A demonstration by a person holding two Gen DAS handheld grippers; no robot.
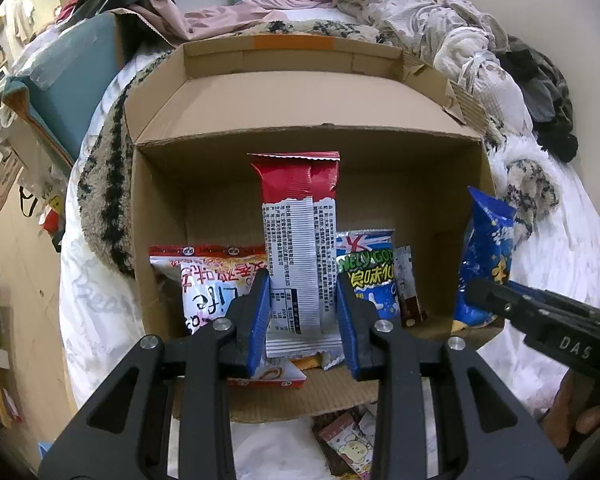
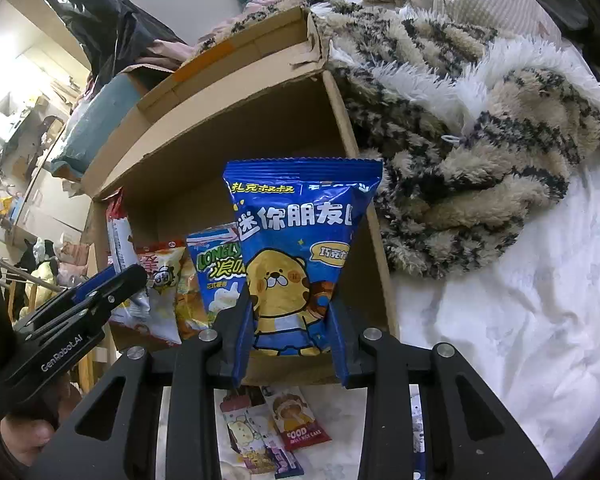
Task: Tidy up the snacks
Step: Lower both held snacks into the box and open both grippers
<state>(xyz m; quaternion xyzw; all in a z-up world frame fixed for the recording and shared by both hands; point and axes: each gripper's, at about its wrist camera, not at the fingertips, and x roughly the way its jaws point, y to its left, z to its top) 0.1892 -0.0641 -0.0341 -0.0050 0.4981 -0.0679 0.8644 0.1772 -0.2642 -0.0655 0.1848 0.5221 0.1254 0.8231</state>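
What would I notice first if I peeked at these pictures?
Two bright snack bags held up over an open cardboard box on the bed. The left tongs pinch a red and white packet; the right tongs pinch a blue bear bag. More snacks already sit inside.

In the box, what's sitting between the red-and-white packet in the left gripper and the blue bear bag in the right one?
In the left wrist view, the Lonely God snack bag and a small dark sachet stand between the red-and-white packet and the blue bear bag.
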